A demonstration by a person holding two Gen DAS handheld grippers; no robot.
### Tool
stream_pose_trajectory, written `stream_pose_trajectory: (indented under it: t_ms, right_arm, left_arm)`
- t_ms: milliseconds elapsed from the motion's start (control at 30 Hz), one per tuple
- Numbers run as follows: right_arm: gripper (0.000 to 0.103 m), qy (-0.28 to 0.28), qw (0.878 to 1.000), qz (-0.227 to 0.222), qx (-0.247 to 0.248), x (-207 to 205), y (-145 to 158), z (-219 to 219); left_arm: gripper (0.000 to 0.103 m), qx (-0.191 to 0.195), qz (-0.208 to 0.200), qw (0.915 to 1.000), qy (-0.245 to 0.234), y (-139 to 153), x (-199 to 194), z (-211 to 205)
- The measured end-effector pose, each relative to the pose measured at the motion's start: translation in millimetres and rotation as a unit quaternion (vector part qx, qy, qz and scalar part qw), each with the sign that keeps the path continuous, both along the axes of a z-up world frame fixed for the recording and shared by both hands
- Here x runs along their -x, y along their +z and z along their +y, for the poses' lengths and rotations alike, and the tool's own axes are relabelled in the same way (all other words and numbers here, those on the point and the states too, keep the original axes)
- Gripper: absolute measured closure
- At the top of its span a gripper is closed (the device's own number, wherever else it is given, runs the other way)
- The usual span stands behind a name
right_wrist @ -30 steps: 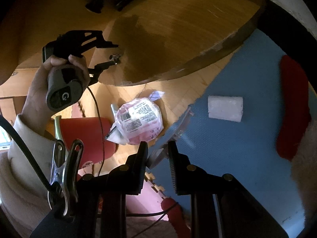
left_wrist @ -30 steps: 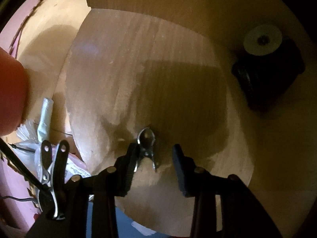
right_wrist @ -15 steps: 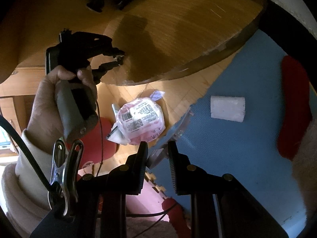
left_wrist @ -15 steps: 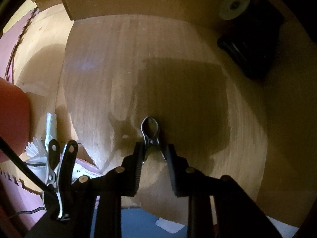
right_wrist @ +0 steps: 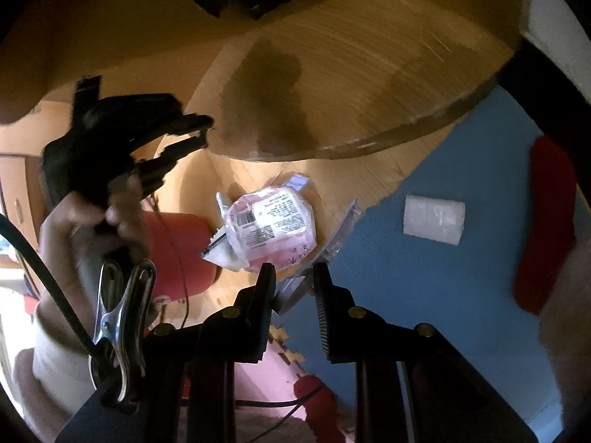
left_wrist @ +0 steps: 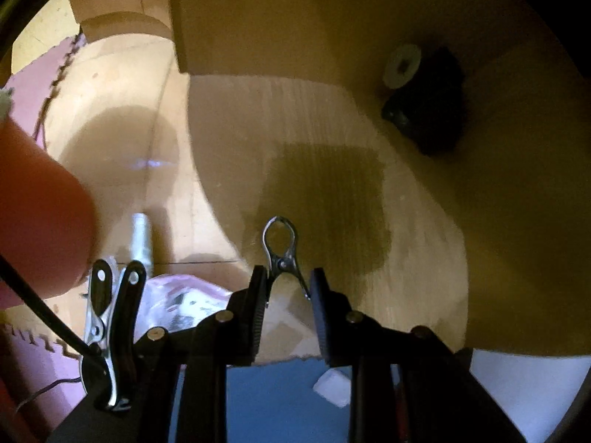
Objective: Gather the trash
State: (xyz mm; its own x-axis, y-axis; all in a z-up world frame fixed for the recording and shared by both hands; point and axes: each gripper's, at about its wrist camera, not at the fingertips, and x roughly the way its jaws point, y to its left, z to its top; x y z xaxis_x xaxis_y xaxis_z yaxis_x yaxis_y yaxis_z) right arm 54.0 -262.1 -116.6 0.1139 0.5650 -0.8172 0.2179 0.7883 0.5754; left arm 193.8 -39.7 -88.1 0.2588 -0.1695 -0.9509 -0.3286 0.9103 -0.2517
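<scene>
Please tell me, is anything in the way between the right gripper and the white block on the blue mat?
Nothing visible lies on the blue mat between the right gripper and the white block. However, its fingers are shut on a clear plastic piece, so they are not free to take the block.

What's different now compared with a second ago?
The left gripper closed its fingers on the small metal clip and lifted it off the round wooden table. The right gripper stayed shut on a clear plastic scrap; the pink packet hasn't moved.
</scene>
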Motion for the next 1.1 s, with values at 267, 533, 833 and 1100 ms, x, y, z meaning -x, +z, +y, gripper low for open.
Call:
stream_pose_trajectory:
  t_ms: [267,533,833,1100]
  right_arm:
    - [0.081,0.04,0.998,-0.045,0.027,0,23,24]
    - [0.081,0.075,0.994,-0.073,0.035,6,40,50]
    - [0.081,0.078,0.994,-0.071,0.033,10,42,53]
    - [0.081,0.06,0.996,-0.06,0.029,7,37,41]
  left_arm:
    - [0.096,-0.016,-0.03,0.9994,0.005,56,41,30]
    - [0.096,-0.033,-0.062,0.9974,0.018,94,83,78]
    - [0.091,-0.006,-0.028,0.9996,0.004,58,88,83]
    - [0.083,0.005,0.03,0.9994,-0.016,-19,65,39]
